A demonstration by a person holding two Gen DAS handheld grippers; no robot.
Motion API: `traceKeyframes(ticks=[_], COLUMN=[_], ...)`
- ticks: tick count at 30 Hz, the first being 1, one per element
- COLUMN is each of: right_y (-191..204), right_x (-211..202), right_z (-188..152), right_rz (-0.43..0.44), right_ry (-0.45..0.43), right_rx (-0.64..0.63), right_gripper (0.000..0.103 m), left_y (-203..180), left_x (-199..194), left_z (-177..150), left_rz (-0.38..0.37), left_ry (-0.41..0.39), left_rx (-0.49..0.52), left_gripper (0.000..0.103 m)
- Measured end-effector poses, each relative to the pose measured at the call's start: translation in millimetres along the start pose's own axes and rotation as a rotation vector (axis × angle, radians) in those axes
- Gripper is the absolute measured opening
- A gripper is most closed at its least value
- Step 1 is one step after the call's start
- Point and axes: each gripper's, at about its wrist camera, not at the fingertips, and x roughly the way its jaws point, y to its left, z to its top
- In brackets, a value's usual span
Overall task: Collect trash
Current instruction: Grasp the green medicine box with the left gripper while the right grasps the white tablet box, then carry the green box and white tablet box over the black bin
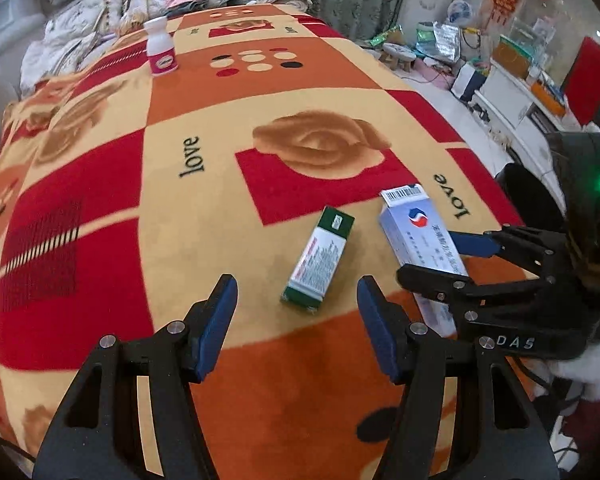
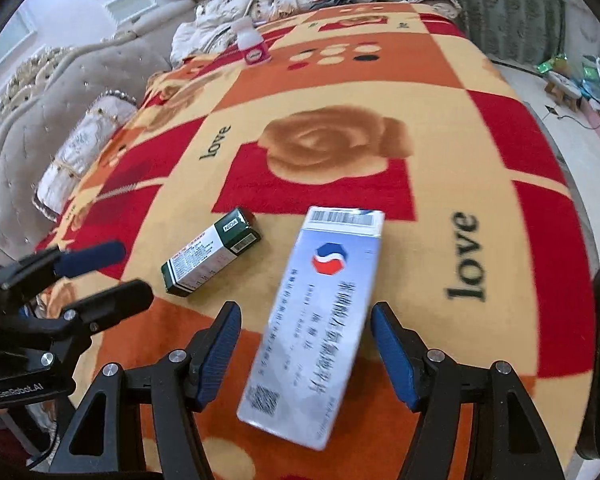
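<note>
A white-and-blue carton (image 2: 320,320) lies on the patterned blanket (image 2: 340,80), between the fingers of my right gripper (image 2: 305,309). That gripper is open, with a gap showing at each pad. From the left wrist view the same carton (image 1: 416,232) sits between the right gripper's (image 1: 426,254) two fingers. A green-and-white box (image 1: 318,260) lies flat just ahead of my left gripper (image 1: 296,282), which is open and holds nothing. In the right wrist view, the green box (image 2: 210,256) lies to the right of the left gripper (image 2: 134,268). A white bottle with a pink label (image 1: 162,48) stands upright far up the bed.
Pillows and folded bedding (image 1: 100,12) pile up at the far end. A padded grey headboard (image 2: 40,112) runs along the left. The blanket's right edge drops to a floor with cluttered bags and a low cabinet (image 1: 512,92). A dark round object (image 1: 528,204) stands beside that edge.
</note>
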Motion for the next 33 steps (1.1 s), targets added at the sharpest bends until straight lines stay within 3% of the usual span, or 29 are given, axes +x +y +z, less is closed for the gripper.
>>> traceKeyframes(ticks=[1, 2, 6, 7, 8, 10, 19, 33], right_y=[1, 0, -14, -19, -26, -35, -61, -130], right_x=[2, 2, -8, -13, -18, -28, -61, -128], right_z=[-1, -1, -7, -8, -10, -13, -20, -38], right_rz=[-0.022, -0.045, -0.052, -0.061, -0.053, -0.032, -0.056, -0.154], right_ry=[-0.004, -0.006, 0.003, -0.003, -0.009, -0.024, -0.089, -0.195], right_rx=[-0.012, -0.022, -0.020, -0.015, 0.001, 0.026, 0.056, 0.164], right_gripper=[0.054, 0.049, 0.049, 0.049, 0.049, 0.049, 0.049, 0.049], left_y=[-1, -2, -9, -10, -10, -13, -58, -166], left_x=[6, 11, 36, 40, 44, 47, 27, 16], left_z=[3, 5, 15, 15, 15, 16, 27, 57], left_rz=[-0.001, -0.003, -0.028, -0.045, -0.058, -0.055, -0.115, -0.189], left_ry=[0.006, 0.009, 0.051, 0.063, 0.079, 0.081, 0.025, -0.022], left_rx=[0.005, 0.007, 0.018, 0.010, -0.002, -0.013, 0.005, 0.142], left_gripper=[0.061, 0.061, 0.057, 0.049, 0.031, 0.024, 0.023, 0.023])
